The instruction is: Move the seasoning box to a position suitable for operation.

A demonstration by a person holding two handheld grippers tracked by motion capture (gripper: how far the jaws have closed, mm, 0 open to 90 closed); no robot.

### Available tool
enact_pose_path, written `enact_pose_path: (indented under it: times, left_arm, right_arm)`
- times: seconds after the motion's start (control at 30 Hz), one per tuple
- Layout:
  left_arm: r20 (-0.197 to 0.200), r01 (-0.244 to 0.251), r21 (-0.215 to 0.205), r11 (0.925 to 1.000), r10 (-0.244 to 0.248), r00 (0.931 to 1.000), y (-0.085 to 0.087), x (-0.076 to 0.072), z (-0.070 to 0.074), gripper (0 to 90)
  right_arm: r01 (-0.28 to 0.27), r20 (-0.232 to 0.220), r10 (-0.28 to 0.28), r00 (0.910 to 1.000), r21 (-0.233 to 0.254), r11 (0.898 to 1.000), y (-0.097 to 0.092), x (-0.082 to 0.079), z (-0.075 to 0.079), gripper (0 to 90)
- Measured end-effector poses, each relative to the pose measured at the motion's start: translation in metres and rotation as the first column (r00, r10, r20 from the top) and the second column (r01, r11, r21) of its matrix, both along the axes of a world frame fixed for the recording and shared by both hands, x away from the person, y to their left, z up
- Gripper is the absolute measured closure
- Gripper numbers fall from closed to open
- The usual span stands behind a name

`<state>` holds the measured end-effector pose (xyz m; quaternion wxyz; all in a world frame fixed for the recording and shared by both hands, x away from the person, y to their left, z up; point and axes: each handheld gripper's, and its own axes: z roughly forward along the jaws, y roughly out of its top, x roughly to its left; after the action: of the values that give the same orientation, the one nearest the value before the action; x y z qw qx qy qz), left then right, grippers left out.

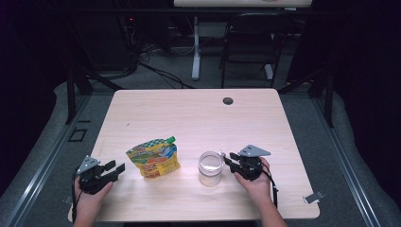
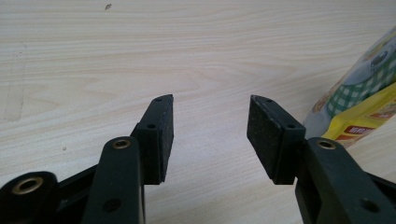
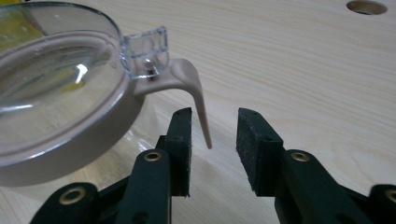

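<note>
A dim room with a folding chair lies beyond the pale wooden table. The pouch lies flat left of the jar, its long axis and green spout aimed away and rightward. The jar stands upright, latch between the right gripper's parted jaws, untouched. The left gripper, released, sits left of the pouch.

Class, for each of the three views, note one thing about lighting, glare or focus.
High view: the table is brightly lit, the room around it dark. Left gripper view: the pouch at the edge looks soft, while the left gripper pads are sharp. Right gripper view: glare streaks the jar lid's clear top; the right gripper is crisp.
</note>
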<state>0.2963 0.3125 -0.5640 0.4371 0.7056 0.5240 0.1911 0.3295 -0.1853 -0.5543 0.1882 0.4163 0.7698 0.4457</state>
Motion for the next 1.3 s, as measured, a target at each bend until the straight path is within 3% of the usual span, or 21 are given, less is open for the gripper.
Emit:
enact_pose_path:
  times: [0.3,0.57,0.6,0.97,1.3]
  left_arm:
    - [-0.005,0.011,0.014,0.9998,-0.011,0.9999,-0.001,-0.004,-0.001,52.2]
    - [-0.004,0.011,0.02,0.9997,-0.011,0.9999,0.0,-0.007,0.0,52.5]
    - [-0.003,0.011,0.021,0.9997,-0.011,0.9999,0.0,-0.007,-0.001,52.6]
    - [0.004,0.026,0.031,0.9992,-0.026,0.9997,-0.004,-0.004,0.001,52.7]
    - [0.038,0.053,0.061,0.9968,-0.055,0.9978,-0.014,-0.003,0.005,53.2]
  right_arm:
    - [-0.049,0.004,0.049,0.9988,-0.021,0.999,0.013,0.008,-0.002,74.5]
    - [-0.045,0.006,0.045,0.9989,-0.04,0.998,0.018,0.014,-0.003,80.3]
    - [-0.037,0.016,0.038,0.9991,-0.052,0.998,0.018,0.014,-0.002,83.8]
    - [-0.005,-0.017,0.004,0.9998,-0.057,0.998,0.017,0.007,0.002,83.9]
    - [0.043,-0.028,-0.046,0.9985,-0.081,0.996,0.019,-0.006,0.004,84.0]
